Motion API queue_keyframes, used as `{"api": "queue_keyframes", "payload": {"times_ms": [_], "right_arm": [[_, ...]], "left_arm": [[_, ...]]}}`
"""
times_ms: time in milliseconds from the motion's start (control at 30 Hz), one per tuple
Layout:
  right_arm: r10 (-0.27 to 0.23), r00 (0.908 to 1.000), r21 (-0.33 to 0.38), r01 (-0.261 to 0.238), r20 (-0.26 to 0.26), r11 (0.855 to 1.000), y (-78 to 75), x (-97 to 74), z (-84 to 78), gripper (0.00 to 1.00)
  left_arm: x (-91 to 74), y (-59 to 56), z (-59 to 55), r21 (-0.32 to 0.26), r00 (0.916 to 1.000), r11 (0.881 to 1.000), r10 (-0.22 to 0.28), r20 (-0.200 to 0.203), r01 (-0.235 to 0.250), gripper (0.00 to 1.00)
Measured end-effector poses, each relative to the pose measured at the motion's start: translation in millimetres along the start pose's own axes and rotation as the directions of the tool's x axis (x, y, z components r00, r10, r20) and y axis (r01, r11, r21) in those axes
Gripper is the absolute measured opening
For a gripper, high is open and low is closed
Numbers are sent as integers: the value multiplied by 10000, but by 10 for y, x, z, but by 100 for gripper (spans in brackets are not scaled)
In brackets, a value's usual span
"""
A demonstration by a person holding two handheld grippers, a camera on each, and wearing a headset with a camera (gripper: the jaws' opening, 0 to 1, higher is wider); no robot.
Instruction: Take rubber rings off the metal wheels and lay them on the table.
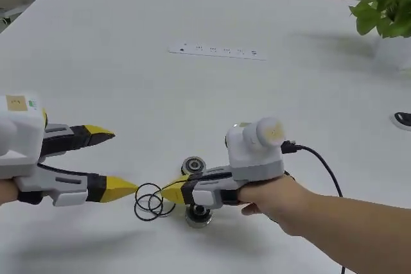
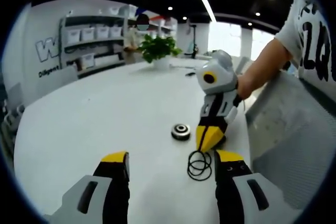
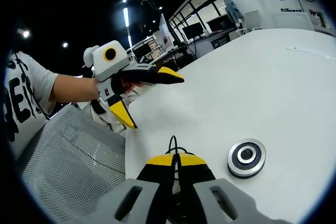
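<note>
Thin black rubber rings lie looped on the white table. My right gripper is shut at their edge, and a black ring strand pokes out between its yellow tips. One metal wheel lies flat just beyond that gripper. A second wheel sits under its body. My left gripper is open to the left of the rings, with nothing between its jaws. In the right gripper view the left gripper shows open.
A white power strip lies at the table's far middle. A potted plant stands at the far right corner and a small dark object at the right edge. The right gripper's cable trails over the table. A mesh chair stands beside the table.
</note>
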State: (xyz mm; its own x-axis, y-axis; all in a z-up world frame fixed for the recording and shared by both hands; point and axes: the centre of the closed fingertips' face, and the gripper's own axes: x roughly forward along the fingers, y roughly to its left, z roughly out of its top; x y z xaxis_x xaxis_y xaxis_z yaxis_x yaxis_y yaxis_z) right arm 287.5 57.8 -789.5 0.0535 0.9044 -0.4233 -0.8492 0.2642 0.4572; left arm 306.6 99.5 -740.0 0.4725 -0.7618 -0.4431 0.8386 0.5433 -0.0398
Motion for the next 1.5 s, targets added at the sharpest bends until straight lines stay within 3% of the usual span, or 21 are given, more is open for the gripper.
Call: {"api": "queue_keyframes", "payload": {"times_ms": [133, 300, 467, 633, 1100, 1500], "right_arm": [[-231, 9997, -489, 227, -62, 9985, -33, -15, -3, 1], [-297, 9996, -613, 296, -3, 9977, -41, -31, 21, 7], [-454, 9989, -751, 458, 74, 9961, -62, -43, 54, 22], [-509, 9987, -936, 515, 81, 9943, -65, -65, 71, 28], [-597, 9970, -1123, 650, 499, 9915, -71, -177, 217, 35], [-926, 9921, -1140, 1020, 847, 9882, -183, -329, 313, 36]], "left_arm": [[1, 4, 1, -7, 10000, 10000, 8, 2, -8, 67], [3, 0, 2, 14, 10000, 10000, 5, -8, -5, 67], [6, -5, 11, 76, 10000, 10000, -4, -33, 4, 67], [13, -6, 14, 117, 10000, 9999, -26, -61, 26, 67], [72, -12, 62, 183, 9998, 9997, -173, -41, 173, 67], [129, -19, 115, 171, 9996, 9994, -287, 20, 286, 65]]}}
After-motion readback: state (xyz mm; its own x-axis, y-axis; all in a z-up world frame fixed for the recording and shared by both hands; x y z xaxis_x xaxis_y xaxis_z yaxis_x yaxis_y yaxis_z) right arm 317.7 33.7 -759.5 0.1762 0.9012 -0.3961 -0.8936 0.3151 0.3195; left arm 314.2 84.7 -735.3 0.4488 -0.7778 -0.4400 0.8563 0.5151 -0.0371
